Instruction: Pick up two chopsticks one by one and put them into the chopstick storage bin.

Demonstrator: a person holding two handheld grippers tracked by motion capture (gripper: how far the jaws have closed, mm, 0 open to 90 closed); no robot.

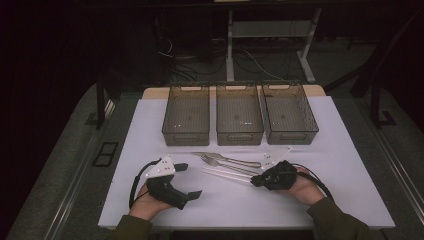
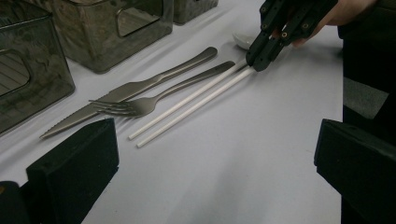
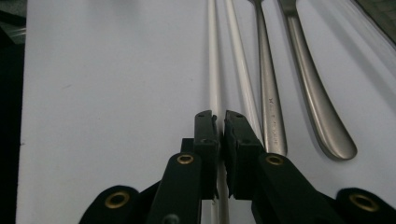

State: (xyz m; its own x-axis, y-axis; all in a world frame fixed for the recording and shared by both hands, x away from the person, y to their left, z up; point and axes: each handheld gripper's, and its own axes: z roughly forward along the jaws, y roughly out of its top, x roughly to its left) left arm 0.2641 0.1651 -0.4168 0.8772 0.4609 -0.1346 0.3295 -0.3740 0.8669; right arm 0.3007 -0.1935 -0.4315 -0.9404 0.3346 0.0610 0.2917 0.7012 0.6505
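Two white chopsticks (image 1: 227, 173) lie side by side on the white table cover, just in front of a metal fork (image 1: 220, 161) and a metal knife (image 1: 227, 158). My right gripper (image 1: 254, 181) rests low on the table at the chopsticks' right end. In the right gripper view its jaws (image 3: 220, 116) are shut on one chopstick (image 3: 214, 70), and the other chopstick (image 3: 239, 60) runs beside the right jaw. The fork handle (image 3: 270, 93) and knife handle (image 3: 317, 107) lie further right. My left gripper (image 1: 191, 180) sits open at the front left with nothing between its fingers (image 2: 70, 172).
Three see-through grey bins (image 1: 185, 136) (image 1: 240, 136) (image 1: 290, 135) stand in a row at the back of the table cover (image 1: 150, 125). The left gripper view shows the chopsticks (image 2: 191, 105), fork (image 2: 154, 100), knife (image 2: 135, 88) and the right gripper (image 2: 256, 58).
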